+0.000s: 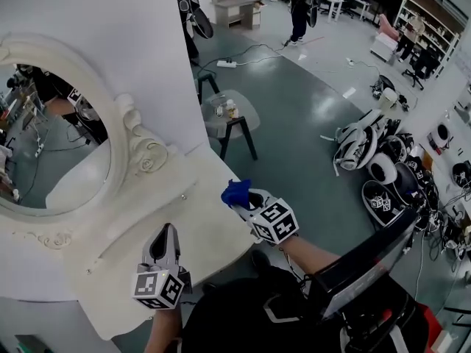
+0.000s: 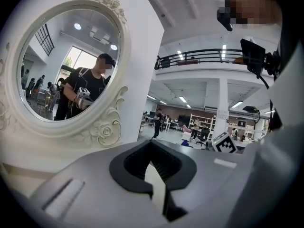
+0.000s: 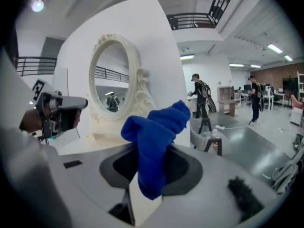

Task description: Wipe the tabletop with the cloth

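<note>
Holding the cloth (image 3: 154, 141) in my right gripper (image 1: 247, 203), at the right edge of the tabletop (image 1: 195, 223).
My right jaws are closed on the blue cloth: its lower part is pinched between them and the rest stands bunched above the tips. I cannot tell if it touches the surface. My left gripper (image 1: 165, 234) hovers over the near part of the tabletop, jaws together with nothing between them, facing the mirror (image 2: 66, 65).
</note>
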Demonstrator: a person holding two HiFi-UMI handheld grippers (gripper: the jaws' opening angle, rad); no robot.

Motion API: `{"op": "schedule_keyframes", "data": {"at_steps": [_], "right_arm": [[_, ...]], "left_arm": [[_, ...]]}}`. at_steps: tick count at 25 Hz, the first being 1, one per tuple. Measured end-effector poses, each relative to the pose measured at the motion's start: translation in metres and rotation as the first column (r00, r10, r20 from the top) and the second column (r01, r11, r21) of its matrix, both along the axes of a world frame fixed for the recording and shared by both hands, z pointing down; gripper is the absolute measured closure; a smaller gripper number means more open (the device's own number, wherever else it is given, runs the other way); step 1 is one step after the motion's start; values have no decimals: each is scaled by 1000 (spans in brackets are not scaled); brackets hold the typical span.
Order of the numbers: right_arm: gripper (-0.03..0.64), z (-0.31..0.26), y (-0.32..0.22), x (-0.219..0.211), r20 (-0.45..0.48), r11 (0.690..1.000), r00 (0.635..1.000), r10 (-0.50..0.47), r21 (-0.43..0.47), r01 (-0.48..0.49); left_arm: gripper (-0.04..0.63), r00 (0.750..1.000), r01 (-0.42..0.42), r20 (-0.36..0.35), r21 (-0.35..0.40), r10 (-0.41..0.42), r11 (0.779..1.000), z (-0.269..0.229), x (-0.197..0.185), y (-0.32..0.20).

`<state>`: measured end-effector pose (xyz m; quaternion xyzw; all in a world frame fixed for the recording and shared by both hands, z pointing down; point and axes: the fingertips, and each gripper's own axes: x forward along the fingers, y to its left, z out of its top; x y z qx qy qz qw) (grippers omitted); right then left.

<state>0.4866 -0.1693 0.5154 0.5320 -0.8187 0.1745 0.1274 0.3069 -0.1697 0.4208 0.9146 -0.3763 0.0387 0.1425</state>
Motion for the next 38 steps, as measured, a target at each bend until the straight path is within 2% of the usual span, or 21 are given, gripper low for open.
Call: {"op": "schedule_keyframes", "data": {"at_steps": [7, 12, 18, 38], "right_arm": [[488, -65, -22, -24, 61, 989, 998, -35, 143, 26], [492, -88, -22, -46, 37, 979, 996, -81, 191, 72], [495, -97, -22, -57, 19, 971, 994, -110, 214, 103], [495, -94, -24, -61, 2, 975, 996, -91, 203, 89]], "left_arm": [[588, 997, 71, -10, 31, -71, 997, -12, -25, -5], [588, 991, 130, -27, 49, -129, 990, -26, -44, -10], [588, 989, 148, -27, 59, -146, 987, -29, -50, -11], [588, 987, 157, -43, 60, -155, 986, -30, -61, -14]]}}
